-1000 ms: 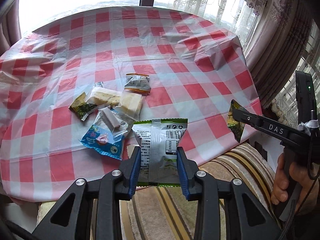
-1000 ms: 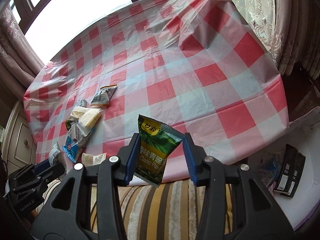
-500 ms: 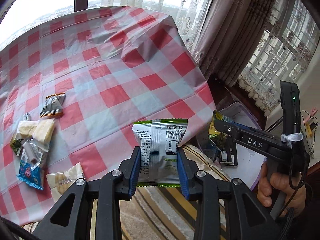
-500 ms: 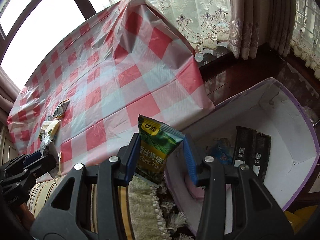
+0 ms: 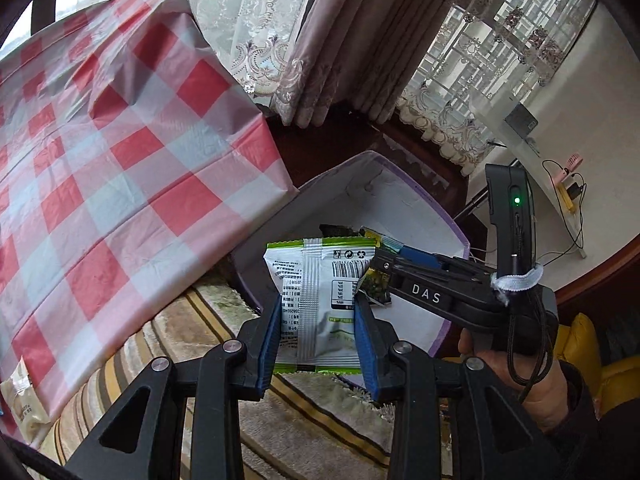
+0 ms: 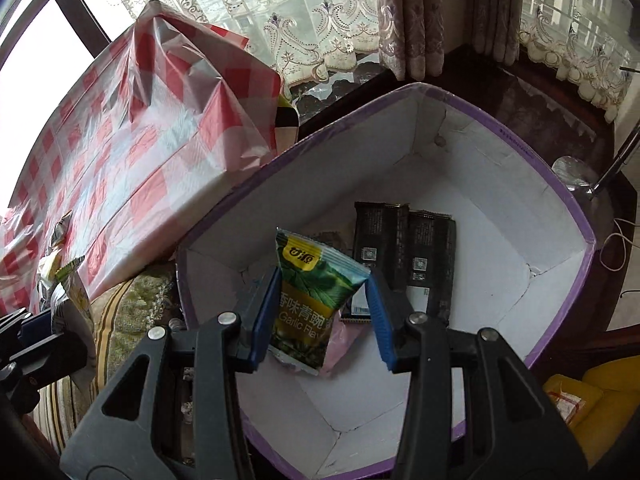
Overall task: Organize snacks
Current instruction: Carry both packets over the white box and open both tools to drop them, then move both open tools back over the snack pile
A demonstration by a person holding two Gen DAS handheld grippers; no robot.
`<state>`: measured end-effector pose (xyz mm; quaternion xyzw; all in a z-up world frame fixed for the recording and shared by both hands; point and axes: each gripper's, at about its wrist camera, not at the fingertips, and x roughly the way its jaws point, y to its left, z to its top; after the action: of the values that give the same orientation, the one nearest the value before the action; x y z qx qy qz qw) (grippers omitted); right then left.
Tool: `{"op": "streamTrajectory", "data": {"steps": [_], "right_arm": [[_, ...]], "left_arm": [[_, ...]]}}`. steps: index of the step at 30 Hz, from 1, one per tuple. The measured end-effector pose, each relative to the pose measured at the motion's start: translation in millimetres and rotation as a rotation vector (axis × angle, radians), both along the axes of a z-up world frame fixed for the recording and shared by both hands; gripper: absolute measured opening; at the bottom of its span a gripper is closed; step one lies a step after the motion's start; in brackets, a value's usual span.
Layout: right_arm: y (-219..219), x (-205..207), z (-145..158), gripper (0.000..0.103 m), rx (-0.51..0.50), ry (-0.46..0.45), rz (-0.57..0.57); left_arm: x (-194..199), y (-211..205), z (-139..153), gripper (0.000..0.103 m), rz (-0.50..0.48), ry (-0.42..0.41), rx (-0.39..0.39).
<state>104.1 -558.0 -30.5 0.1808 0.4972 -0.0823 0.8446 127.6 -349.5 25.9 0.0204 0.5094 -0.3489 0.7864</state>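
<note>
Because both snack packets are thin foil pouches puffed with air, we judge them light, soft and somewhat slippery, with brittle contents that a hard squeeze would crush. Nearest the lens in the left view, the left tool [image 5: 317, 330] is clamped across the lower half of the white packet [image 5: 318, 288], its blue pads [image 5: 269, 334] pressing the two side edges so the pouch stands upright with its printed back toward us. In the right view, the right tool [image 6: 324, 320] is clamped likewise on the green packet [image 6: 314, 300], which sits slightly tilted between the pads. A hold low on the flat side seams, as here, seems soundest; the middle would bulge and slide. Just beyond, the white box [image 6: 552, 200] with its purple rim lies open beneath the green packet, and dark packets [image 6: 404, 256] rest flat on its floor. Farthest, the surface under its checked cloth [image 5: 120, 168] carries a few packets [image 6: 60, 272] not yet collected.
</note>
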Motion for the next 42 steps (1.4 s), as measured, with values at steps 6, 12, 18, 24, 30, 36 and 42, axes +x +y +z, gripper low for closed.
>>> {"op": "streamTrajectory", "data": {"steps": [6, 12, 18, 24, 30, 36, 42], "right_arm": [[-25, -16, -9, 0.049, 0.006, 0.033, -0.059], [-35, -20, -7, 0.062, 0.007, 0.04, -0.096], [-28, -14, -1, 0.063, 0.015, 0.017, -0.078], [-12, -9, 7, 0.063, 0.028, -0.003, -0.035], [15, 0, 19, 0.063, 0.021, -0.029, 0.031], [56, 12, 32, 0.063, 0.008, -0.051, 0.135], [107, 21, 42, 0.063, 0.004, -0.067, 0.279]], "left_arm": [[-8, -24, -8, 0.037, -0.071, 0.068, -0.035], [-15, -38, -16, 0.052, -0.132, 0.119, -0.034], [-13, -25, -14, 0.053, -0.085, 0.117, -0.052], [-11, -9, -11, 0.053, -0.033, 0.104, -0.062], [-8, 15, -8, 0.053, 0.031, 0.095, -0.084], [-5, 50, -3, 0.053, 0.126, 0.081, -0.115], [-2, 100, -1, 0.053, 0.26, 0.083, -0.152]]}}
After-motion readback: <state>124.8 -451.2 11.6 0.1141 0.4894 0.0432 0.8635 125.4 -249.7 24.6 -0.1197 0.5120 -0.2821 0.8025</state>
